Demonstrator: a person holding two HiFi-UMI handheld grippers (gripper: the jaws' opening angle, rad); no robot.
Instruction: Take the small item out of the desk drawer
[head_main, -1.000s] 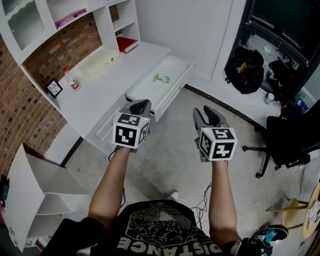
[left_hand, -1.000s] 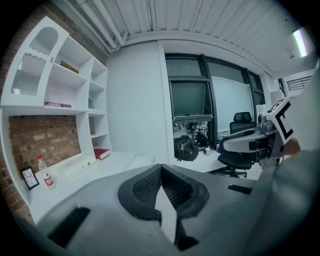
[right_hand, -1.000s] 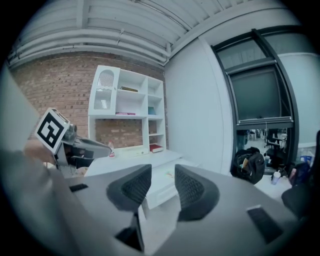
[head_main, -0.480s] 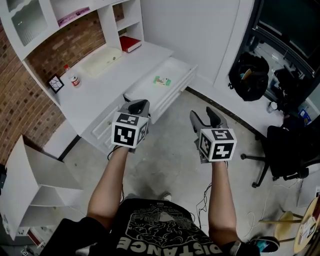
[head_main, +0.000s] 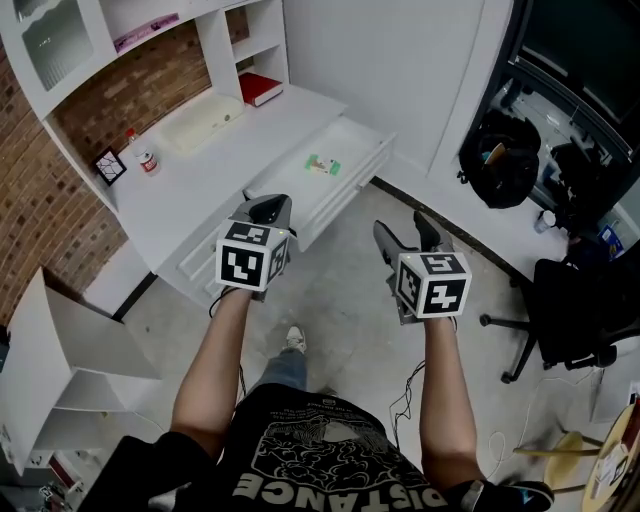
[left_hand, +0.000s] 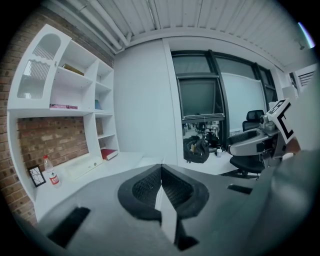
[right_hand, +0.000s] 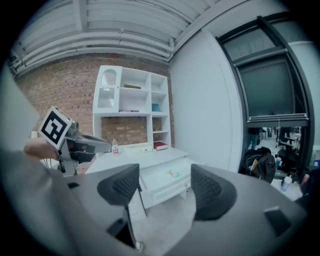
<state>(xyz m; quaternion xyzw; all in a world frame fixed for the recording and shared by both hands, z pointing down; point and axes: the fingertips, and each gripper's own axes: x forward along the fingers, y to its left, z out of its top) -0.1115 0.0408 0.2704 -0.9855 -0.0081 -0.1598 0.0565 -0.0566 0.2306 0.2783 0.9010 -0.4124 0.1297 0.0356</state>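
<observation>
Green and flat, the small item (head_main: 323, 164) lies in the open drawer (head_main: 355, 150) at eleven o'clock from the right gripper (head_main: 403, 228), whose empty fingers have just been opening wide and may nudge it deeper, while the left gripper (head_main: 268, 205) has its fingers together.

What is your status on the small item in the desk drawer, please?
Left gripper shut, empty. Right gripper open, jaws just been opening, nothing between. Small item lies in open drawer, untouched. Nothing blocking it.

Head view downward, gripper views forward, shared desk (head_main: 195, 185)
</observation>
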